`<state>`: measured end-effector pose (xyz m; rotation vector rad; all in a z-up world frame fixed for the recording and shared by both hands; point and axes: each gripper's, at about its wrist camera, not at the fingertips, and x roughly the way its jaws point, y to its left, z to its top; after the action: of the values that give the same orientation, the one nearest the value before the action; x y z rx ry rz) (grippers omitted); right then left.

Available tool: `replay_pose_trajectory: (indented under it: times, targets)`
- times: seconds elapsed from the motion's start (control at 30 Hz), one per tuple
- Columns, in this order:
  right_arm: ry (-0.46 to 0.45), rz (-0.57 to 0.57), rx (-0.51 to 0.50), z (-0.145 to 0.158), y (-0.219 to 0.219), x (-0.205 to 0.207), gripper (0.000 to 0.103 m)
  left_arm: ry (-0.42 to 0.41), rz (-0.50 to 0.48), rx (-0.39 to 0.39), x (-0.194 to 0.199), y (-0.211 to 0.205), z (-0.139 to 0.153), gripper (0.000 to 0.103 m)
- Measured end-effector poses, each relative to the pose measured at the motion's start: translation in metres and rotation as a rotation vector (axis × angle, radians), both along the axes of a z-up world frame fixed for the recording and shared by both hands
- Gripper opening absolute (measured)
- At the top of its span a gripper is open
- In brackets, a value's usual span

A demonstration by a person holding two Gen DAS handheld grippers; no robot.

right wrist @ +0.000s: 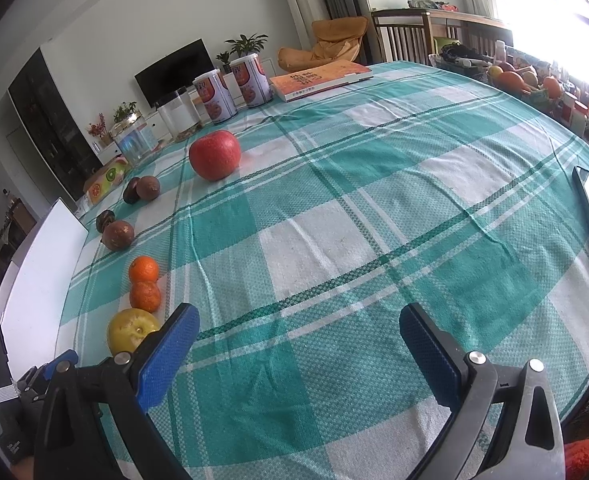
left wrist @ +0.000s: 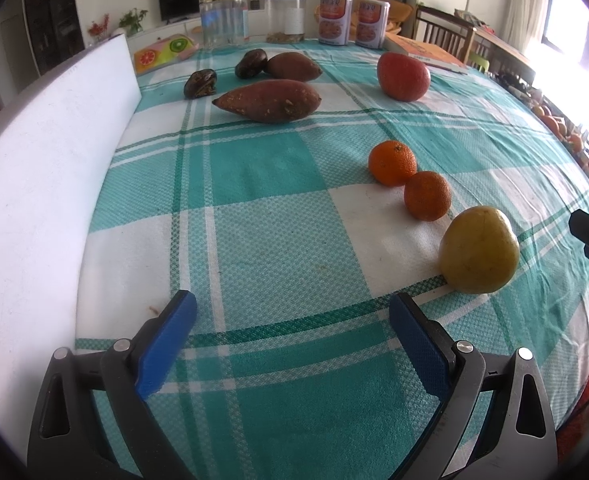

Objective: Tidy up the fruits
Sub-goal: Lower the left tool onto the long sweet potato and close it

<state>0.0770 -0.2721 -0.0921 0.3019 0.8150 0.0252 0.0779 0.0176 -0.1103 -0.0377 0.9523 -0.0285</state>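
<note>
Left hand-held gripper (left wrist: 292, 322): we see its blue pads spread wide over the table (left wrist: 278, 208), pinching nothing.
Right hand-held gripper (right wrist: 299, 326): we see its pads spread just as wide and bare, low over the checked cloth.
Yellow fruit (left wrist: 479, 250): it lies at about 2 o'clock from the left hand-held gripper, just beyond its right pad; in the right wrist view it lies at 9 o'clock, partly hidden by the left pad.
Two oranges (left wrist: 392, 163): they touch each other and run in a line with the yellow fruit, toward 1 o'clock.
Red apple (left wrist: 403, 77): it stands alone, farther out at 1 o'clock, well apart from the oranges.
Sweet potatoes (left wrist: 268, 100): we count two at 12 o'clock, the larger one nearer.
Dark fruits (left wrist: 200, 83): two lie beside the sweet potatoes, toward 11 o'clock; we cannot tell their kind.
White foam board (left wrist: 46, 152): it stands along the table's edge at 9 to 10 o'clock.
Far edge: two cans (left wrist: 335, 18), jars and a book (right wrist: 320, 79) stand there.
</note>
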Motion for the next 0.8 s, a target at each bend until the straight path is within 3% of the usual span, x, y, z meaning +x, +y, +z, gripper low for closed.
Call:
replay_pose_trajectory:
  times: [0.17, 0.4, 0.47, 0.6, 0.67, 0.73, 0.8]
  targets:
    - [0.008, 0.004, 0.008, -0.002, 0.0, 0.001, 0.1, 0.024, 0.096, -0.19, 0.02, 0.019, 0.014, 0.098]
    - [0.009, 0.005, 0.015, -0.003, 0.0, 0.001, 0.1, 0.051, 0.274, -0.367, 0.111, 0.035, 0.038, 0.097]
    - [0.008, 0.003, 0.021, -0.002, -0.001, 0.001, 0.1, 0.094, 0.316, -0.366, 0.141, 0.04, 0.032, 0.097]
    - [0.005, -0.001, 0.034, -0.002, -0.004, 0.001, 0.1, 0.196, 0.36, -0.273, 0.176, 0.047, 0.007, 0.096]
    - [0.008, -0.002, 0.041, -0.003, -0.005, 0.001, 0.1, 0.163, 0.349, -0.25, 0.176, 0.047, 0.007, 0.095]
    - [0.012, -0.001, 0.045, -0.003, -0.005, 0.002, 0.1, 0.139, 0.298, -0.261, 0.173, 0.044, 0.012, 0.062]
    - [0.016, 0.002, 0.045, -0.004, -0.004, 0.003, 0.1, 0.123, 0.262, -0.209, 0.166, 0.039, 0.02, 0.049]
